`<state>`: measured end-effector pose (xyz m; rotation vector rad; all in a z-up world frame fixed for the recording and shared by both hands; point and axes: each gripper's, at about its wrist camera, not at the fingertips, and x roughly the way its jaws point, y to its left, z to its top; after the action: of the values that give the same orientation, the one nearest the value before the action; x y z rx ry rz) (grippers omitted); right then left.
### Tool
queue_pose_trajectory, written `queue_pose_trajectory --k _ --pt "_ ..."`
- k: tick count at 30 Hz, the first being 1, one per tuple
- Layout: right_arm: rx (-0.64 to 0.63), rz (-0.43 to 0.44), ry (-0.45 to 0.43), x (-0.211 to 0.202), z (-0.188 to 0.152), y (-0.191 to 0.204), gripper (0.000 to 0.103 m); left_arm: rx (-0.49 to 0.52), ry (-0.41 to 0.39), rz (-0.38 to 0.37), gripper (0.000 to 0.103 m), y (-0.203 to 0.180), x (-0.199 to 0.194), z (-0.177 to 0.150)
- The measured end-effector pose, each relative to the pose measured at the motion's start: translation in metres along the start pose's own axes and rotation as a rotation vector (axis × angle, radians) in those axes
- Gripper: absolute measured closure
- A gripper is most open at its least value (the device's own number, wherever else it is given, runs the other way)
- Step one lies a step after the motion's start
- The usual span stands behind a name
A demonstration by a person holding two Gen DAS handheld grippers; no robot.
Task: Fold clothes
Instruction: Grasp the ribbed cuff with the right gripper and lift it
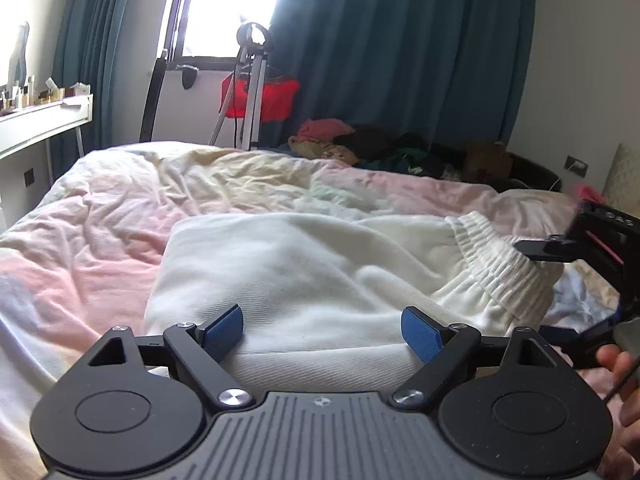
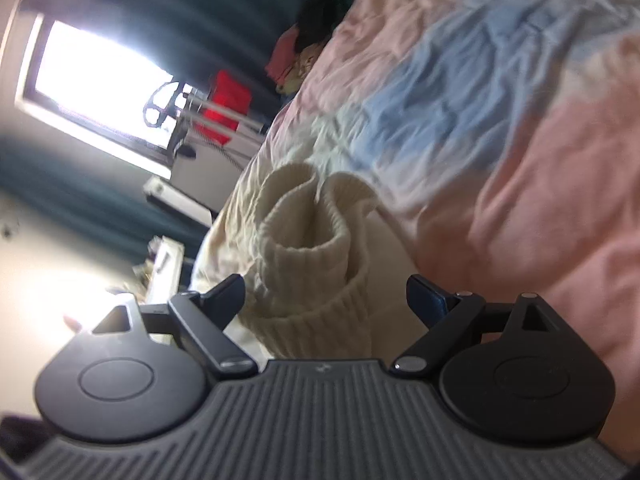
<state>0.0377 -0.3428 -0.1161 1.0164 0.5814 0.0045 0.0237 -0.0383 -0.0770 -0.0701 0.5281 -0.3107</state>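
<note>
A bed [image 1: 100, 216] is filling most of the room, and a rumpled duvet [image 1: 248, 176] in washed-out pink, yellow, pale green and blue patches is covering it from edge to edge. A cream-white garment [image 1: 304, 280] is lying directly on the duvet near the front, partly folded over on itself, with its ribbed elastic band [image 1: 504, 268] bunching up at the right end. At the far side of the bed a heap of clothes [image 1: 360, 144] in pink, yellow, black and dark green is sitting against the teal curtain.

Teal curtains [image 1: 400, 60], tripod [image 1: 250, 92], white desk [image 1: 44, 120]
</note>
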Motion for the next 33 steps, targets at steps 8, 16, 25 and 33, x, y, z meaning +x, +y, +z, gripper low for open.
queue_pose_trajectory --k 8,16,25,33 --pt "-0.06 0.019 -0.046 0.002 -0.004 0.011 0.013 -0.009 0.019 0.0 0.015 0.009 0.008 0.0" --pt "-0.131 -0.008 0.002 0.016 -0.015 0.018 0.012 0.037 0.034 0.028 0.015 0.001 0.01 -0.004" --pt "-0.255 -0.129 0.014 0.033 -0.028 0.028 0.014 0.049 0.036 0.046 0.015 0.002 0.01 -0.006" --pt "-0.295 -0.124 -0.065 0.02 -0.02 0.031 0.064 0.026 0.024 0.066 0.015 0.009 0.01 -0.007"
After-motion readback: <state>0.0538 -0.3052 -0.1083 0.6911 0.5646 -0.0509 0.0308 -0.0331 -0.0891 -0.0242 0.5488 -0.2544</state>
